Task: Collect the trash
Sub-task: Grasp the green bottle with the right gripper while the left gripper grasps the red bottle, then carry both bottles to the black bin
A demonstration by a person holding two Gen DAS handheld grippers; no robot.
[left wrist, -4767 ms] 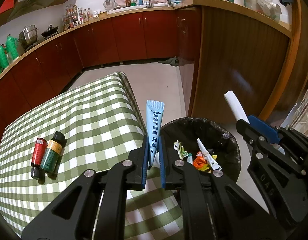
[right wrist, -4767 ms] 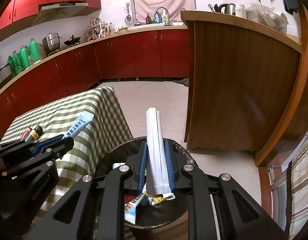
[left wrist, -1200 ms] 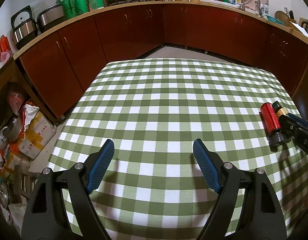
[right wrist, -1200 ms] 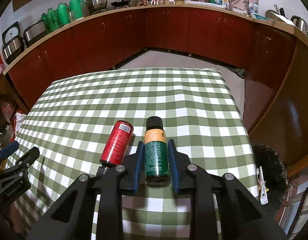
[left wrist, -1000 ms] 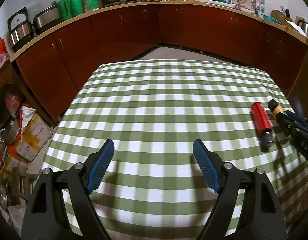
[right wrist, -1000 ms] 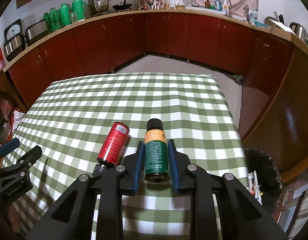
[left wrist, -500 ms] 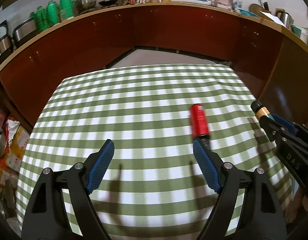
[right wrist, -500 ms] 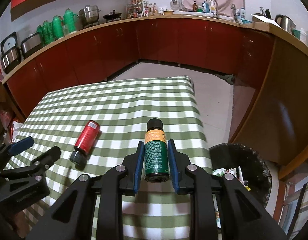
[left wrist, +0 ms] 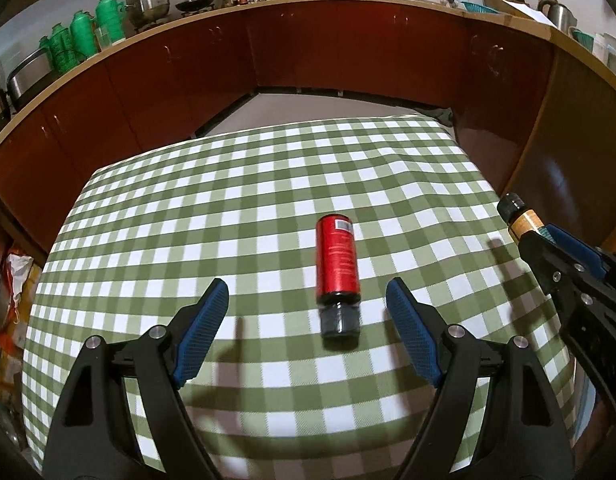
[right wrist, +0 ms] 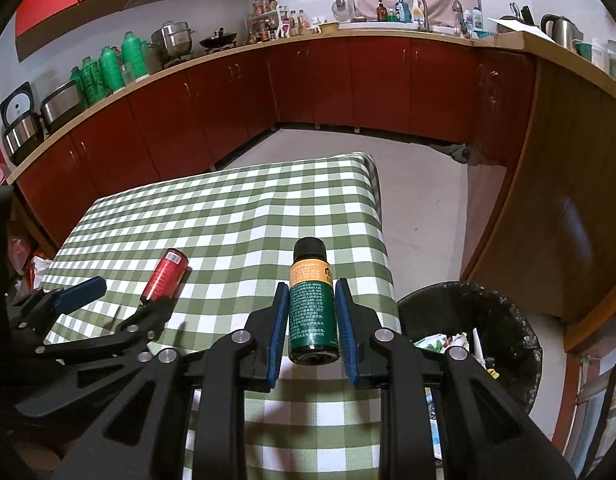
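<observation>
A red bottle (left wrist: 338, 264) with a dark cap lies on the green-checked tablecloth (left wrist: 227, 208), cap end towards me. My left gripper (left wrist: 308, 320) hangs open just in front of it, its blue pads (left wrist: 412, 336) wide on either side of the cap end. In the right wrist view my right gripper (right wrist: 312, 320) is shut on a green bottle (right wrist: 312, 312) with an orange band and black cap, held above the table's right edge. The red bottle (right wrist: 165, 274) lies to its left. A black-lined trash bin (right wrist: 504, 320) with wrappers inside stands on the floor at lower right.
Red kitchen cabinets (right wrist: 348, 84) curve around the back and a wooden counter wall (right wrist: 556, 208) rises on the right. Open floor (right wrist: 420, 184) lies between table and cabinets. Bags and boxes (left wrist: 7, 280) crowd the floor left of the table.
My right gripper lifted the green bottle off the table and carried it right, towards the bin. My left gripper swung over until the red bottle sits between its open fingers.
</observation>
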